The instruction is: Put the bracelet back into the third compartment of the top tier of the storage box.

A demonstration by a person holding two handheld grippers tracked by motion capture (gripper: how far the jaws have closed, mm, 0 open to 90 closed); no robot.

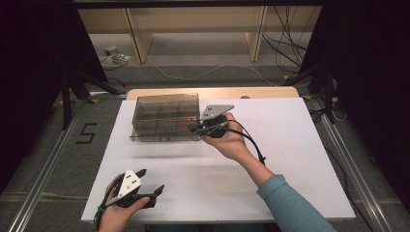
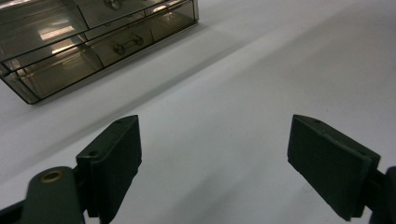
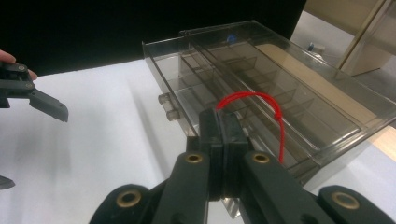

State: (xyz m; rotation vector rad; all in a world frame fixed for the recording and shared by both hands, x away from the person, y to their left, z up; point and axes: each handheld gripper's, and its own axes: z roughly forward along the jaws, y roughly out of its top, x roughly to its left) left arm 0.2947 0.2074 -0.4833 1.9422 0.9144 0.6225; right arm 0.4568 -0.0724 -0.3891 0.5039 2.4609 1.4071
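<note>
1. Nearest the camera, the left gripper (image 1: 149, 182) hovered low over the white table (image 1: 290, 145), jaws spread wide and holding nothing.
2. Farther back, the right gripper (image 3: 223, 122) had its jaws pinched on a red string (image 3: 275, 116).
3. That string looped over the smoky plastic drawer box (image 1: 164, 116), at the box's right end.

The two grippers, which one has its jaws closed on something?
The right gripper, beside the clear drawer box: its jaws are pressed together on a red string loop. The left gripper has its jaws wide apart over bare table.
</note>
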